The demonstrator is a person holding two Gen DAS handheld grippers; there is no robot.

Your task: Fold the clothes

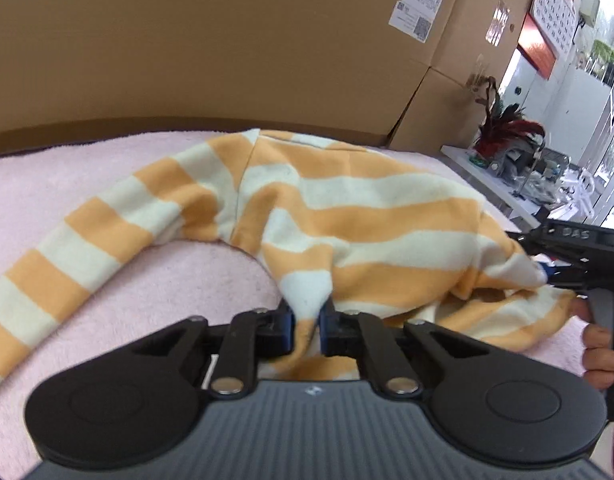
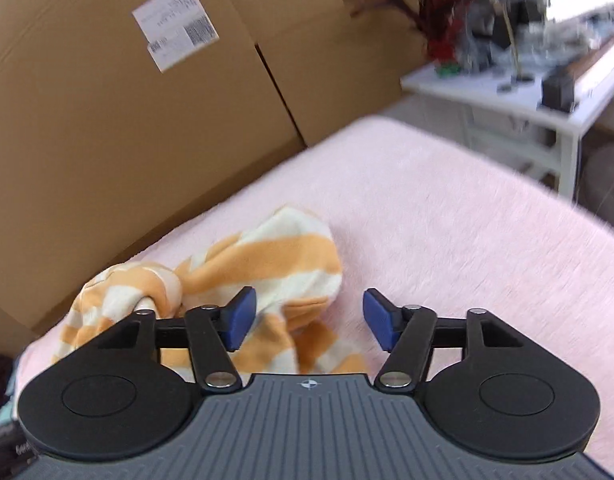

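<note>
under left tongs [image 1: 307, 320]: striped top [image 1: 347, 216] hem hidden.

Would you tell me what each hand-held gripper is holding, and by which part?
The left hand-held gripper pinches the striped garment at a bunched fold. The right hand-held gripper is open, holding nothing.

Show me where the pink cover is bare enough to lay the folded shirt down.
Widest bare patch: the pink cover right of the striped shirt, reaching to the edge by the white side table. A smaller patch lies between the shirt's sleeve and the left gripper, which pinches the hem. Crowded: the back, where the shirt bunches against the cardboard boxes.
</note>
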